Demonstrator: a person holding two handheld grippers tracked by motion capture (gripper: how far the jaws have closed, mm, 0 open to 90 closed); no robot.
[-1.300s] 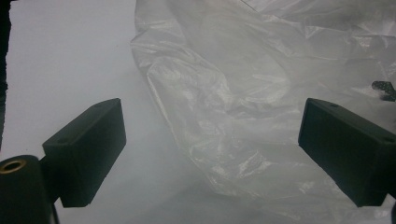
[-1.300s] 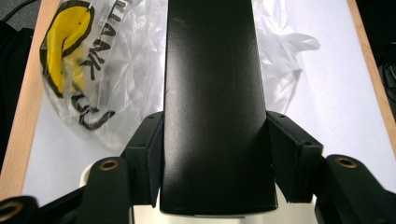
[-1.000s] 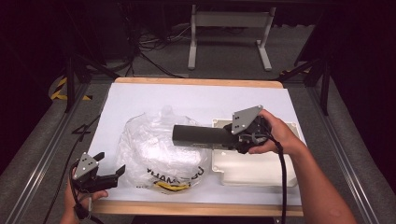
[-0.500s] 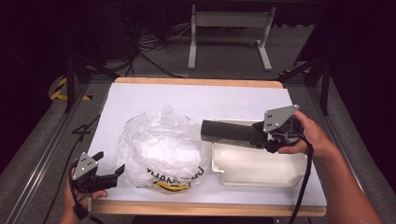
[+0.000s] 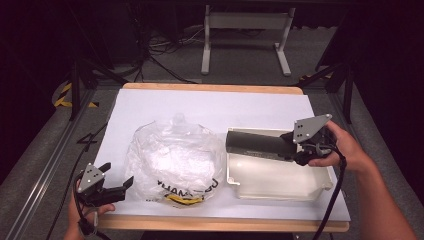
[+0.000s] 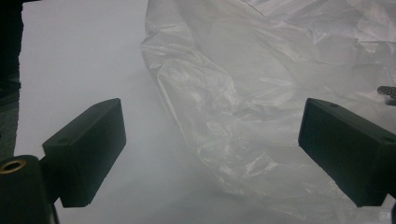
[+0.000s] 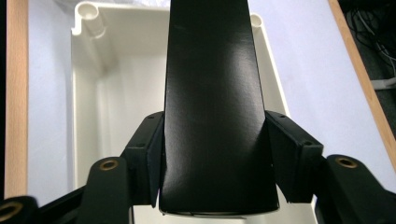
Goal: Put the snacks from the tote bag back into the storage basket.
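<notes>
Right gripper point(image 5: 295, 147) is clamping a dark cylinder point(image 5: 257, 143) between its jaws and holding it level over the cream tray point(image 5: 280, 190), which is sitting on the bench point(image 5: 165, 102) just beside the crumpled clear plastic bag point(image 5: 172, 160). Left gripper point(image 5: 117, 187) is resting with its jaws wide apart at the bag's near corner, gripping nothing. Judging from this, the cylinder is being carried to the tray, so lowering it flat along the tray's length, clear of the rim and corner posts, before easing the jaws apart seems wisest
</notes>
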